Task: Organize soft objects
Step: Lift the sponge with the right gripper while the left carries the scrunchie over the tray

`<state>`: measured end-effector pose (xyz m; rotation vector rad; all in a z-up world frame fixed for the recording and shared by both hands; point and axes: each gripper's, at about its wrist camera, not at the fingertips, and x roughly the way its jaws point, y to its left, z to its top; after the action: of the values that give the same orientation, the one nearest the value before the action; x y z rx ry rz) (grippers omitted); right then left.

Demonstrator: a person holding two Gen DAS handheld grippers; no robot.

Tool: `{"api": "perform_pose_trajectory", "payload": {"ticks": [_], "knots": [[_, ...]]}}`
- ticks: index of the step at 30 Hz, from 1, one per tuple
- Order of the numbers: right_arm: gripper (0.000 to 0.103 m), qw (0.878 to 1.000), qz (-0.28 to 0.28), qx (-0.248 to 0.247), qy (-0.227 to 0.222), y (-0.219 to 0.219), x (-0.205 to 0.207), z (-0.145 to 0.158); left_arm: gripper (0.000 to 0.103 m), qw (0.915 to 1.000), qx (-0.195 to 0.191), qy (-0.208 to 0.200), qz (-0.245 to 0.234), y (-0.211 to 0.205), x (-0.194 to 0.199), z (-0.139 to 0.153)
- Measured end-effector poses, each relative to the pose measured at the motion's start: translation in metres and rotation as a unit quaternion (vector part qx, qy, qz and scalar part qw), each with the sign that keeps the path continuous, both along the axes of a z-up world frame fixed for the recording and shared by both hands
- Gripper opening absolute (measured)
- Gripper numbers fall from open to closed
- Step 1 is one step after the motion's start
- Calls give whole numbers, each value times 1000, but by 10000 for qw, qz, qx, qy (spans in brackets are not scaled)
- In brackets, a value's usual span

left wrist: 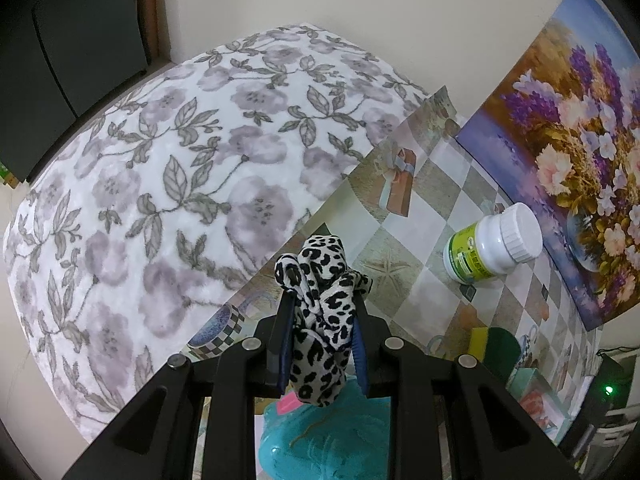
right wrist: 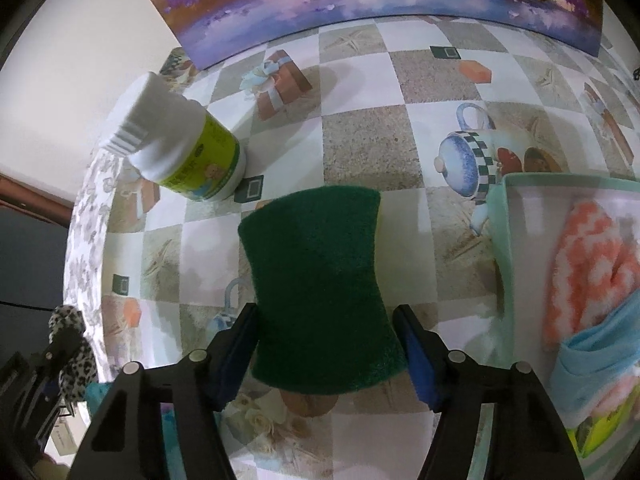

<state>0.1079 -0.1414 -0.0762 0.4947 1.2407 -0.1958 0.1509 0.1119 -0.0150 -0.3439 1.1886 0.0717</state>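
Observation:
My left gripper (left wrist: 322, 300) is shut on a leopard-print fabric scrunchie (left wrist: 320, 320) and holds it above the table's left edge; both also show at the far left of the right wrist view (right wrist: 72, 344). My right gripper (right wrist: 326, 320) holds a green scouring sponge (right wrist: 320, 288) with a yellow underside between its jaws, over the checkered tablecloth (right wrist: 368, 148). The sponge also shows in the left wrist view (left wrist: 494, 346). A mint tray (right wrist: 505, 240) at the right holds a pink-and-white fluffy cloth (right wrist: 588, 264) and a light blue cloth (right wrist: 600, 356).
A white bottle with a green label (right wrist: 188, 148) stands at the table's back left, also seen in the left wrist view (left wrist: 492, 244). A flower painting (left wrist: 560, 140) leans on the wall. A floral blanket (left wrist: 160, 184) covers the bed to the left. A teal item (left wrist: 320, 444) lies below my left gripper.

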Motion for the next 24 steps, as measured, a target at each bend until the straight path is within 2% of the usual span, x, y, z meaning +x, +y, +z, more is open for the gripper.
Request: {"api": "perform_pose_trajectory", "payload": {"ticks": [7, 17, 24], "knots": [[70, 9989, 101, 82, -442, -8, -32, 34, 26, 9996, 78, -195, -184, -14, -7, 19], [70, 9937, -140, 78, -1105, -24, -69, 86, 26, 9970, 156, -535, -539, -46, -28, 49], [70, 9904, -486, -261, -1265, -48, -104, 115, 26, 9940, 239, -782, -729, -64, -46, 69]]}}
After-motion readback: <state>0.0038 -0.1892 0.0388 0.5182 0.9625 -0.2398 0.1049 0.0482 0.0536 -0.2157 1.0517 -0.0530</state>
